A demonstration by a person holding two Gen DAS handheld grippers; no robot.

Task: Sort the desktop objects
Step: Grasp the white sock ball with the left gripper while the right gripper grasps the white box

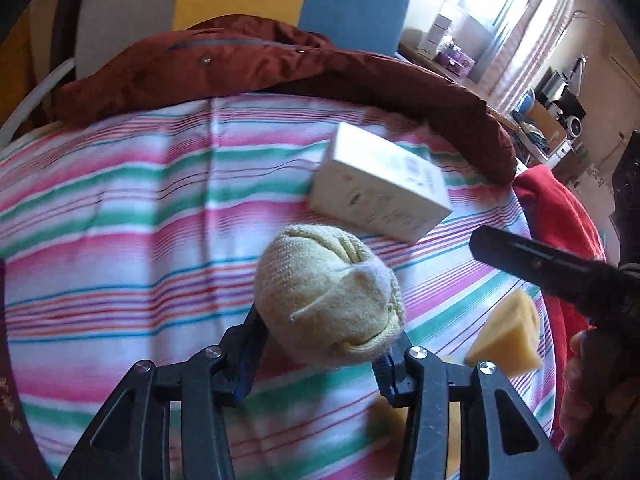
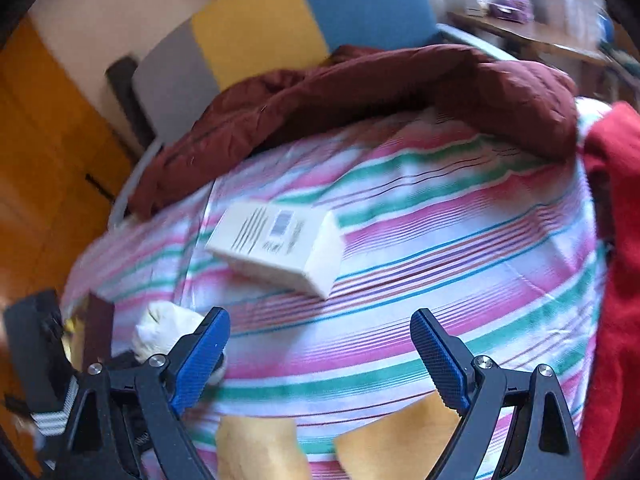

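My left gripper (image 1: 326, 320) is shut on a rolled pale-yellow sock ball (image 1: 324, 292) and holds it above the striped sheet (image 1: 120, 220). A white box (image 1: 380, 188) lies on the sheet just beyond it, also in the right wrist view (image 2: 280, 246). My right gripper (image 2: 320, 344) is open and empty over the sheet, with the box ahead of it. One of its fingers (image 1: 540, 260) reaches in at the right of the left wrist view. Yellow sponge pieces (image 1: 508, 340) lie near the gripper, also low in the right wrist view (image 2: 396, 444). The sock ball shows at lower left (image 2: 168, 328).
A dark red jacket (image 1: 280, 64) lies along the far edge of the sheet. A bright red cloth (image 2: 616, 280) covers the right side. A grey, yellow and blue headboard (image 2: 260, 28) stands behind. A cluttered desk (image 1: 452, 60) is at far right.
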